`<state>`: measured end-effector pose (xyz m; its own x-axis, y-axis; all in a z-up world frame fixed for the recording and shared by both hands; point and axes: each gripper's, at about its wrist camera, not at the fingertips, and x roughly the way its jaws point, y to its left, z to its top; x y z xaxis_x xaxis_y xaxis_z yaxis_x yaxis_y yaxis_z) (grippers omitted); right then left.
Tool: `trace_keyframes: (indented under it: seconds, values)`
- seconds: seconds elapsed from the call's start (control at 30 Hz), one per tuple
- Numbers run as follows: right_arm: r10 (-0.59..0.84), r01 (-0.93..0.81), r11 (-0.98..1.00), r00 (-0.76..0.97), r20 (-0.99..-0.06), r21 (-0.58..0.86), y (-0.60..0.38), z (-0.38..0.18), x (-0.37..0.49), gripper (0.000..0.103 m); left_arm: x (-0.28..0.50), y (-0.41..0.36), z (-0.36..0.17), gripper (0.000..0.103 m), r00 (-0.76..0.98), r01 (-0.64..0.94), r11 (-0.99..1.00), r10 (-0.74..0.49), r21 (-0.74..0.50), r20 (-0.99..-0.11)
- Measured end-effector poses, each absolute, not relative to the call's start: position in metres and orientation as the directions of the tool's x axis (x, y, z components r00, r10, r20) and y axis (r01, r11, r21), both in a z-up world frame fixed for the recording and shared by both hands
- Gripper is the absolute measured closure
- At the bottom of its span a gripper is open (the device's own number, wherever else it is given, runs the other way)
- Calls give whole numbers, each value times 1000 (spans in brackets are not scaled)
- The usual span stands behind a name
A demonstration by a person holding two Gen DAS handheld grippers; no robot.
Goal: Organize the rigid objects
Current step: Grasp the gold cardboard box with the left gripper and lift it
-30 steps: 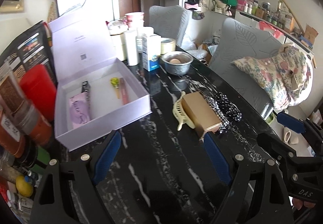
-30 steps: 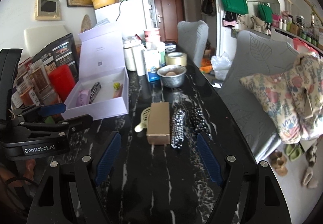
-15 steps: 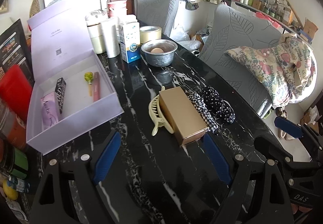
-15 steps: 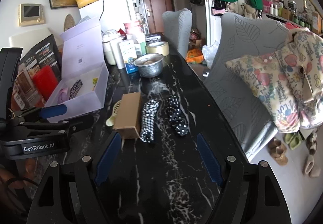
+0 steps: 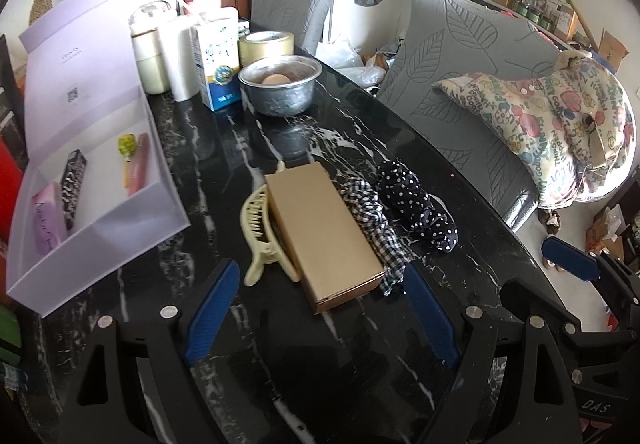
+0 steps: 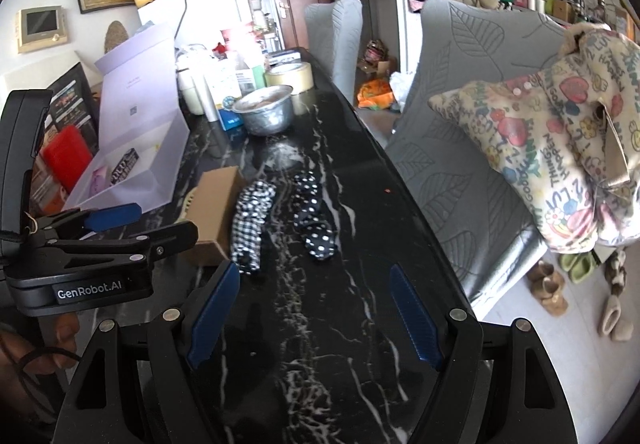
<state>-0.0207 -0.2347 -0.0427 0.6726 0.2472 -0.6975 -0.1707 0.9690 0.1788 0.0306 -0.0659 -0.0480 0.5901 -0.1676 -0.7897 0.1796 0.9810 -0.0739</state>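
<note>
Left wrist view showed the left gripper (image 5: pixel 316 310), jaws wide and empty, poised just short of the brown carton (image 5: pixel 322 234) lying between a cream hair claw (image 5: pixel 258 232) and checked scrunchie (image 5: pixel 372 220). Likely next: closing on the carton for the lilac box (image 5: pixel 104 212). Only the right wrist view showed the right gripper (image 6: pixel 312 318), likewise open.

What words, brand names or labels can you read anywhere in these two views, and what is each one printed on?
"GenRobot.AI": on the body of the left gripper.
"DAS": on the body of the right gripper.
"THINGS HAPPEN", partly legible: on the patterned cushion.
Lilac box lid: small print and a QR code, too small to read.
Milk carton: label blurred.
</note>
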Motion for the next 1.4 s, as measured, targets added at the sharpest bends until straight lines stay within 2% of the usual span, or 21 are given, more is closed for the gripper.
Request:
trace_keyframes:
  seconds: [0.27,0.33,0.43,0.57,0.73,0.9,1.4]
  values:
    - [228,-137,973,653,-722,184,-244,-50,-15,25,45,-71,-62,19,566,163,984,-153,-72,-810]
    - [223,-131,974,650,-726,183,-246,-51,-15,25,47,-72,-65,35,561,163,984,-156,-77,-813]
    - [221,-125,975,647,-730,184,-247,-53,-13,25,47,-75,-69,49,548,183,980,-168,-79,-820]
    - [221,-125,975,641,-735,184,-247,-55,-10,25,47,-79,-70,49,553,193,980,-151,-50,-819]
    - [230,-128,973,631,-741,193,-245,-59,-7,25,51,-73,-72,50,540,185,978,-181,-94,-822]
    - [236,-135,972,629,-740,195,-241,-59,-8,25,43,-72,-69,54,546,194,977,-178,-84,-819]
    - [284,-181,959,616,-735,219,-229,-61,-13,25,-13,-50,-64,57,527,215,974,-182,-77,-830]
